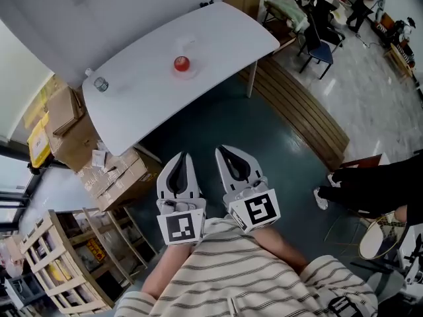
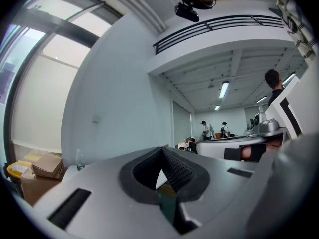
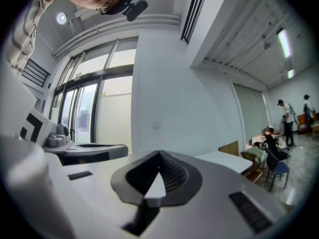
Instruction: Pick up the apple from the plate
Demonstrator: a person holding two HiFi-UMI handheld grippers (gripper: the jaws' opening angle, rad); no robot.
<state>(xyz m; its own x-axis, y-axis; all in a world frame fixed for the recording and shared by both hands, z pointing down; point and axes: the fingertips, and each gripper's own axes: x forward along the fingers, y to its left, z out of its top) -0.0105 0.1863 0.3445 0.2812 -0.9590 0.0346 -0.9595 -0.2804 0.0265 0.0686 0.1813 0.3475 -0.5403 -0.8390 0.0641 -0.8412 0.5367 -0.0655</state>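
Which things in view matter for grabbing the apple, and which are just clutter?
For the job: apple, plate, white table, left gripper, right gripper, both with jaws shut and empty.
Lying about: bottle, cardboard boxes, blue chair.

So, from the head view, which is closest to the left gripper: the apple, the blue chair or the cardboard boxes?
From the left gripper:
1. Cardboard boxes, just to its left, down on the floor.
2. Apple, straight ahead on the white table.
3. Blue chair, far right, past the table.
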